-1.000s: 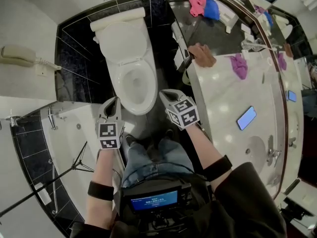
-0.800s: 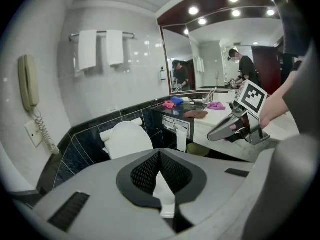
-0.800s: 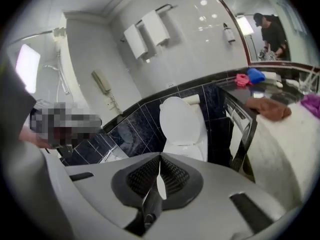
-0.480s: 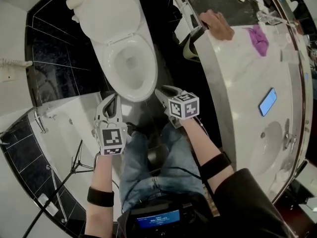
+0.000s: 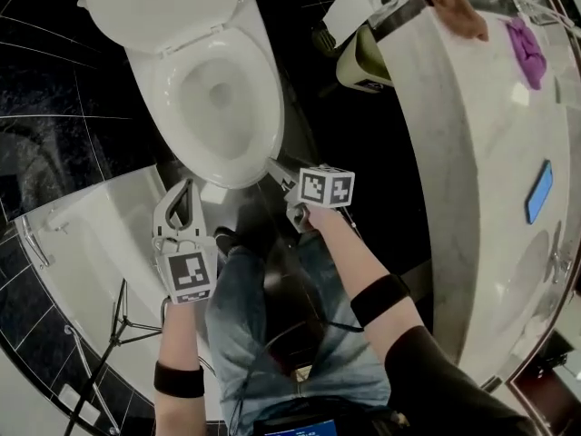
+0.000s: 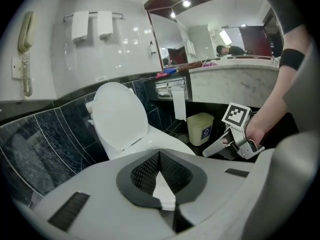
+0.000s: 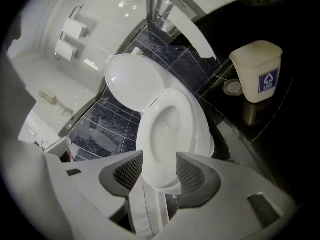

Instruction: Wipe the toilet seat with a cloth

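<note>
Toilet seat [image 5: 168, 107]: white, smooth, glossy, looks like plastic.
Wall tiles [image 5: 45, 125]: dark, polished, pale veins.
Bin [image 7: 256, 76]: cream plastic, matt.
Floor [image 7: 265, 139]: black, mirror-like, reflects bin.
Counter [image 5: 472, 153]: pale marble look, shiny.
Purple cloth [image 5: 528, 51]: soft fabric.
Left gripper [image 6: 160, 154] shell: grey matt plastic.
Pads [image 6: 145, 171]: dark, rough grid texture.

One toilet [image 5: 265, 107], one waste bin [image 5: 360, 60], two cloths [image 5: 451, 3] [image 5: 527, 49], one blue phone [image 5: 538, 192], two tongs [image 5: 184, 192] [image 5: 278, 172]

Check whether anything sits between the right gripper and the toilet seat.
Nothing visible does. The right gripper, whose jaws have just been opening and grip nothing, hangs at the front edge of the toilet seat, which shows in the gap between them.
</note>
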